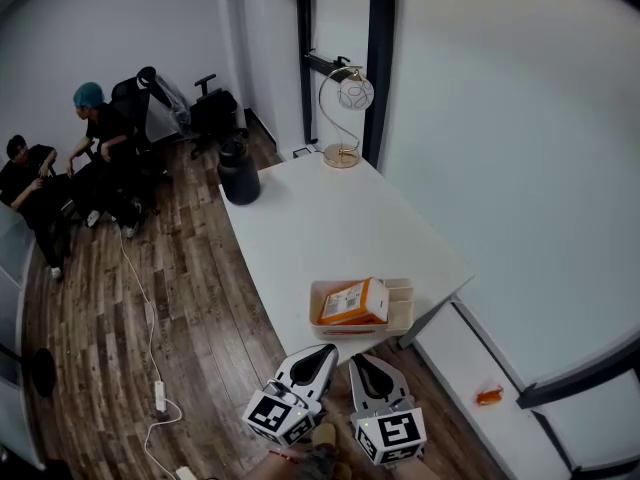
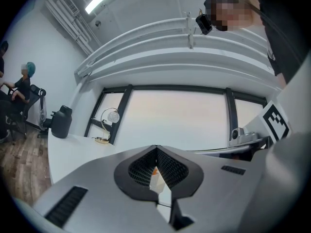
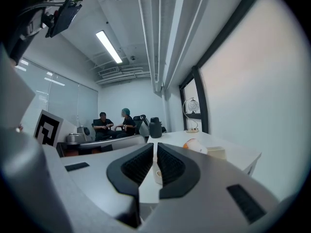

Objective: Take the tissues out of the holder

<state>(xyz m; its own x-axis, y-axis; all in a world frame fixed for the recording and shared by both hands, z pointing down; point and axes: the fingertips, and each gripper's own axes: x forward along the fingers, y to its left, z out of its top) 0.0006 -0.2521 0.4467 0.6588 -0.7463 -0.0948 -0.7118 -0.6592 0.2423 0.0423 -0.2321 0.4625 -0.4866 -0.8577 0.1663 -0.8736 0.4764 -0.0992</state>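
A cream holder (image 1: 400, 317) sits near the front edge of the white table (image 1: 330, 223), with an orange and white tissue pack (image 1: 353, 302) lying in it. Both grippers hover just in front of the table edge, below the holder. My left gripper (image 1: 324, 354) is shut and empty, its jaws meeting at the tip (image 2: 156, 152). Beside it, my right gripper (image 1: 361, 361) is also shut with nothing between the jaws (image 3: 155, 148). In the right gripper view the tissue pack (image 3: 196, 145) and the holder (image 3: 217, 153) lie ahead to the right.
A black jug (image 1: 239, 176) and a gold arc lamp (image 1: 344, 118) stand at the table's far end. Two people (image 1: 60, 178) sit on office chairs at the left. A cable with a power strip (image 1: 160, 398) runs over the wood floor. A small orange object (image 1: 489, 396) lies on a low white ledge at the right.
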